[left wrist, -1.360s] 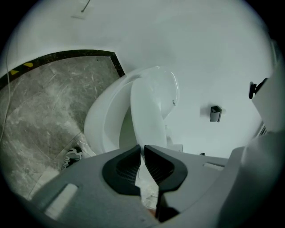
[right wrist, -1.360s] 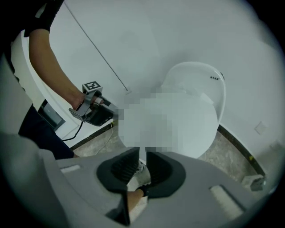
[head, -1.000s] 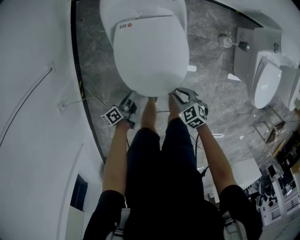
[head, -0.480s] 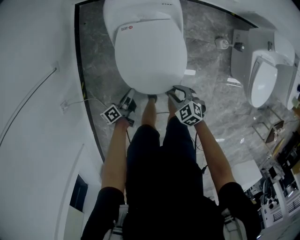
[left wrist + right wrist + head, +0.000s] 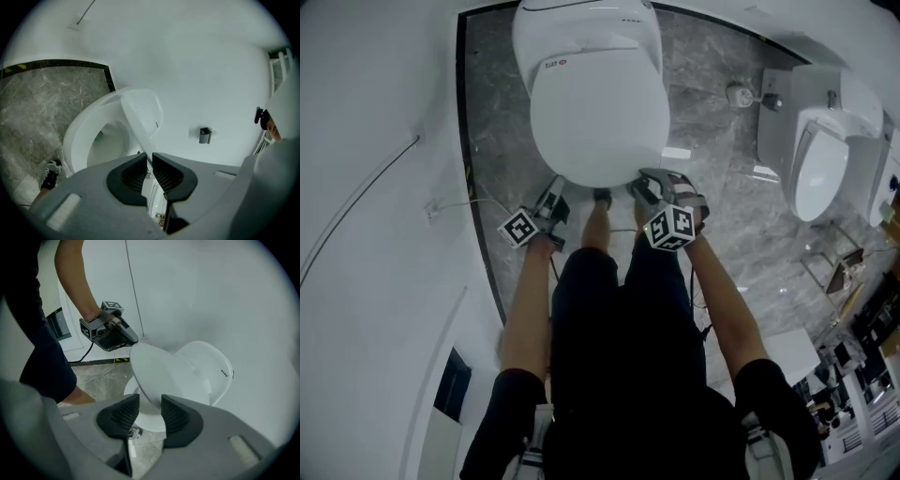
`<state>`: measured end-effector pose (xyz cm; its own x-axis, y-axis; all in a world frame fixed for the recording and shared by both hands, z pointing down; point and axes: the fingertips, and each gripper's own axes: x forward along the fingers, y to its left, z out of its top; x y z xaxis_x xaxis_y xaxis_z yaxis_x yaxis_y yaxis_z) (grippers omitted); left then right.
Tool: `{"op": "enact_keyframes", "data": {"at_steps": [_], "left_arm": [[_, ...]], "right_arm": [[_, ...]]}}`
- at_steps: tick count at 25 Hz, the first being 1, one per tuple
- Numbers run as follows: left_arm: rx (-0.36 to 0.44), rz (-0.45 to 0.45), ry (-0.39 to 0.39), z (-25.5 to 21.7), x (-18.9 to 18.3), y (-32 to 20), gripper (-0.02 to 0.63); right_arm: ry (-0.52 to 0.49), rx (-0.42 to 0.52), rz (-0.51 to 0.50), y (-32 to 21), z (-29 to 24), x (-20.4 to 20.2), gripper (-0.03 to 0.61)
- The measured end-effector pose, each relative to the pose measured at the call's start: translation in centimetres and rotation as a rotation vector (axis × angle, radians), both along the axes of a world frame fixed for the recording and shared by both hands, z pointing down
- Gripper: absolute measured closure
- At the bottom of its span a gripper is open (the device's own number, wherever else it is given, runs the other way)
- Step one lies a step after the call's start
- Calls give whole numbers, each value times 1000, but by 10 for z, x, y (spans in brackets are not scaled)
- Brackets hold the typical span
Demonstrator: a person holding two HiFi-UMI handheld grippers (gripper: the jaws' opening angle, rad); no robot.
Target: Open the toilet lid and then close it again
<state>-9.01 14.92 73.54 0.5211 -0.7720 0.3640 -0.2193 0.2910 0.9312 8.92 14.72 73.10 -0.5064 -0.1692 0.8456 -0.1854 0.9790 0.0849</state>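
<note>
Lid raised at a tilt off the seat, bowl open beneath it; I read the near edge of the lid as running straight into the narrow gap of the left gripper, whose jaws are clamped on that thin edge. Right gripper with jaws wide, having just been opening; the rounded front rim of the lid lies between them, and I see neither pad pressing on it. In the head view the two tools flank the front of the lid: left gripper at its left corner, right gripper at its right, my operator's legs between them. From the right gripper view the left gripper meets the far side of the rim.

Surroundings: one shoe on the floor beside the bowl; a small dark box on the wall behind; a thin cable down the white wall at left; a second toilet well apart at right.

Surface: grey veined stone floor, dark border along the wall.
</note>
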Motion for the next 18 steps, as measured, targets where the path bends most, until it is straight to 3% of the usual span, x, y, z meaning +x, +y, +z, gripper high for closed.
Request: {"op": "enact_keyframes", "data": {"at_steps": [8, 14, 16, 18], "left_arm": [[7, -53, -29, -29, -1, -18, 574], [47, -154, -46, -53, -3, -38, 574], [48, -163, -99, -57, -6, -41, 574], [23, -139, -218, -57, -12, -39, 574]], "right_arm": [[-4, 49, -86, -29, -23, 0, 428], [-58, 70, -164, -51, -45, 0, 442], [-65, 70, -199, -54, -51, -2, 466], [-65, 64, -224, -55, -55, -2, 474]]}}
